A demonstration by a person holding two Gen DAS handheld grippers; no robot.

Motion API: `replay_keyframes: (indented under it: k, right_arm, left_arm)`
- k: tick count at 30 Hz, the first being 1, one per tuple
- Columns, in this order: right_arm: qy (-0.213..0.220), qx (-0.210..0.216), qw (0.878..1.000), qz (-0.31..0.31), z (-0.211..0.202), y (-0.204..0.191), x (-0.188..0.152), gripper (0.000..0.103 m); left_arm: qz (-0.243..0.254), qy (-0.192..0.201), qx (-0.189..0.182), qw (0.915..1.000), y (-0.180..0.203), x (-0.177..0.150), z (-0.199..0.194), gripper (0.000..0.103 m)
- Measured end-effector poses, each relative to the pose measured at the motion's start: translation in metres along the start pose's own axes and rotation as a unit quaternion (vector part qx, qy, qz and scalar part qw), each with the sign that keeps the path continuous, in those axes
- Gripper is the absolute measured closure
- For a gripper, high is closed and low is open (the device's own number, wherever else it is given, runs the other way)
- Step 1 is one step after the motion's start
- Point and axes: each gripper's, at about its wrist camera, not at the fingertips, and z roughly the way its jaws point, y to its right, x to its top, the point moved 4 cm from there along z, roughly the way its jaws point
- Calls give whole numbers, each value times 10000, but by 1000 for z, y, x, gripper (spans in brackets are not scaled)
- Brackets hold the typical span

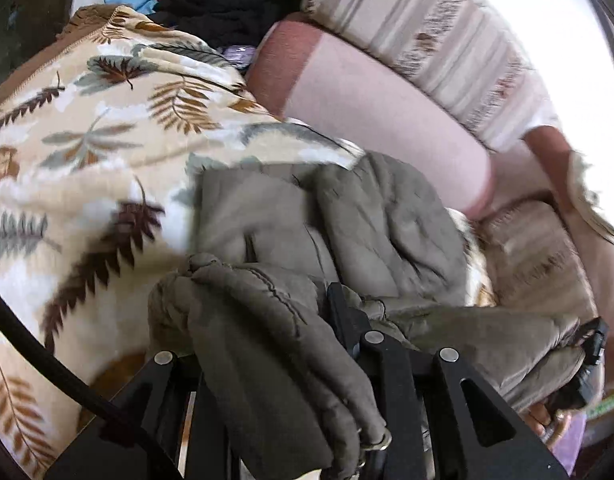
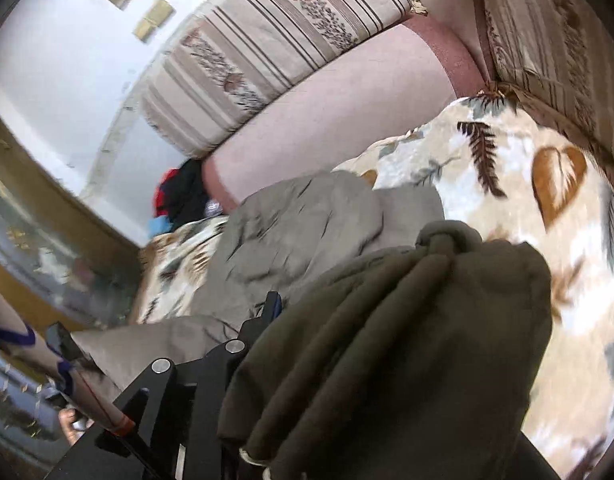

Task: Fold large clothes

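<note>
A large olive-grey garment (image 1: 371, 220) lies crumpled on a leaf-patterned blanket (image 1: 107, 132) on a sofa. My left gripper (image 1: 307, 312) is shut on a bunched edge of the garment, which drapes over its fingers and hides the left one. The other gripper's black tip (image 1: 591, 340) shows at the right, holding the same cloth. In the right wrist view the garment (image 2: 307, 232) spreads ahead and a thick bunch of it (image 2: 427, 340) covers my right gripper (image 2: 347, 304), which is shut on it. The blanket (image 2: 527, 184) lies to the right.
A striped cushion (image 1: 447, 32) and pink sofa back (image 1: 379, 100) run behind. A pile of black, red and blue clothes (image 1: 211, 0) sits at the sofa's far end, also seen in the right wrist view (image 2: 179, 196). A second cushion (image 2: 559, 40) stands at the right.
</note>
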Motion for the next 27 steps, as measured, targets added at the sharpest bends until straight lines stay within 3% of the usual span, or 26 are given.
replay_keyframes:
  k: [4, 11, 13, 16, 18, 20, 23, 27]
  right_arm:
    - [-179, -376, 9989, 195, 54, 7, 39, 72]
    - [-473, -696, 9948, 574, 113, 35, 67, 65]
    - [-466, -604, 9953, 604, 114, 37, 72, 62]
    - [-247, -202, 9975, 638, 100, 33, 79, 39]
    - [27, 70, 9970, 774, 87, 30, 84, 22]
    - [381, 241, 9958, 797, 70, 25, 90, 13]
    - [808, 116, 9961, 338, 45, 8, 96, 11]
    - [949, -440, 9932, -504, 33, -15, 87, 9]
  left_arm:
    - [-107, -163, 445, 9988, -6, 38, 48, 79]
    - [-60, -253, 780, 9966, -7, 57, 102, 79]
    - [-99, -241, 659, 9975, -6, 61, 101, 78]
    - [-313, -166, 152, 9993, -9, 67, 87, 72]
    - [-547, -110, -257, 9981, -11, 70, 76, 60]
    - [-788, -25, -711, 9943, -11, 73, 65, 45]
    - [-794, 216, -1109, 9904, 0, 75, 43, 29]
    - [-208, 595, -824, 9946, 30, 70, 21, 22]
